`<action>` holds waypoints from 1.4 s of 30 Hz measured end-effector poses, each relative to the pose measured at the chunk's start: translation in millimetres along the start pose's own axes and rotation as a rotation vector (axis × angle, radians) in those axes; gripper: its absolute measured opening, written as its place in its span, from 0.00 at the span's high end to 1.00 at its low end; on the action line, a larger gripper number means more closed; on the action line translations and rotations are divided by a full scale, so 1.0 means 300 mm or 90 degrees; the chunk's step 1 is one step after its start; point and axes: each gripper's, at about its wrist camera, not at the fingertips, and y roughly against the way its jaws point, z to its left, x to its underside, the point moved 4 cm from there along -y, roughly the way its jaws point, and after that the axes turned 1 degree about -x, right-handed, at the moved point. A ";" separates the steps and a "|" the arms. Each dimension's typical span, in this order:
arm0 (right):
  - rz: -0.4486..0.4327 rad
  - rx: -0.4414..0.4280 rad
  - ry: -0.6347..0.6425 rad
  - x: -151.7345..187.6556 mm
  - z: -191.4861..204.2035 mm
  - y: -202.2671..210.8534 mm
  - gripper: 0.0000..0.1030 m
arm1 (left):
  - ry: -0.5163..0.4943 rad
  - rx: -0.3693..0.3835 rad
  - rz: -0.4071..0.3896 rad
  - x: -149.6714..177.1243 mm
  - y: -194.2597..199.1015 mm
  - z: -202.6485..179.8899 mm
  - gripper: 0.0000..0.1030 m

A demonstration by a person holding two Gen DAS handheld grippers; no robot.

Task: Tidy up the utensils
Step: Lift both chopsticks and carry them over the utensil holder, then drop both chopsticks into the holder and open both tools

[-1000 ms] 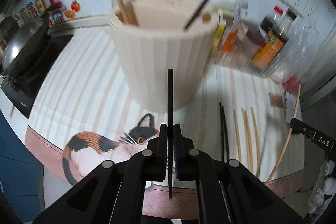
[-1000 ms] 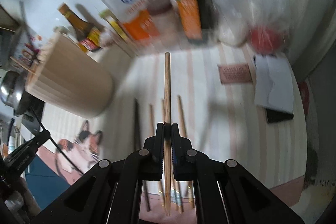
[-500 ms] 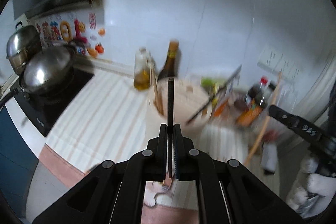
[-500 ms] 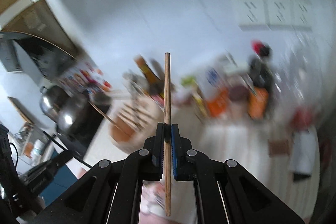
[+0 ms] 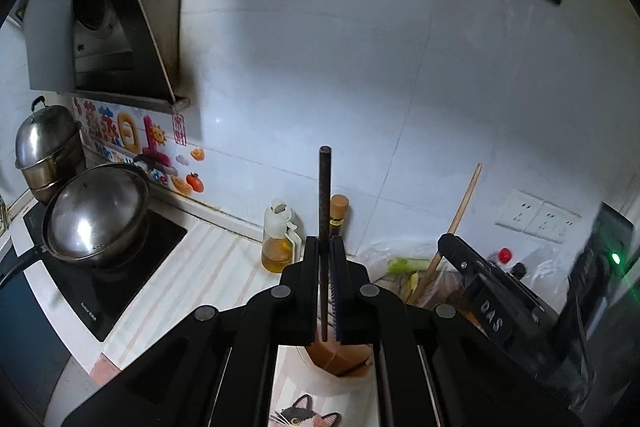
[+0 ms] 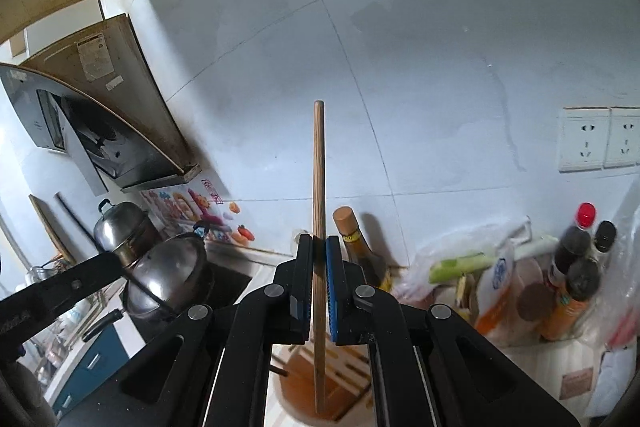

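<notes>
My left gripper (image 5: 324, 241) is shut on a black chopstick (image 5: 325, 187) that stands up between its pads. Right under it is the cream utensil holder (image 5: 340, 379) with brown wooden dividers inside. My right gripper (image 6: 319, 241) is shut on a light wooden chopstick (image 6: 319, 179), whose lower end hangs over the holder's (image 6: 296, 391) open top. In the left wrist view the right gripper (image 5: 452, 241) comes in from the right with its wooden chopstick (image 5: 464, 203) slanting up. In the right wrist view the left gripper's arm (image 6: 60, 293) shows at the left edge.
A lidded wok (image 5: 96, 215) and a steel steamer pot (image 5: 46, 147) sit on the black stove (image 5: 132, 267) at left. An oil bottle (image 5: 278, 239) and brown sauce bottle (image 6: 356, 247) stand behind the holder. Plastic bags (image 6: 492, 271) and sauce bottles (image 6: 576, 255) crowd the right. A range hood (image 5: 116, 27) hangs above.
Both grippers have risen from the counter with their chopsticks and now hang over the holder. The loose chopsticks on the striped mat have dropped out of view.
</notes>
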 end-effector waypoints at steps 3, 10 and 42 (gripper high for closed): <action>-0.003 0.006 0.014 0.042 0.000 -0.043 0.94 | -0.013 0.001 0.037 0.021 -0.091 -0.003 0.97; -0.025 0.022 0.038 0.146 -0.037 -0.057 0.94 | -0.024 0.008 0.100 0.095 -0.215 -0.007 0.97; 0.044 0.122 -0.018 0.224 -0.299 0.329 0.14 | 0.005 -0.075 0.081 0.277 0.004 0.029 0.00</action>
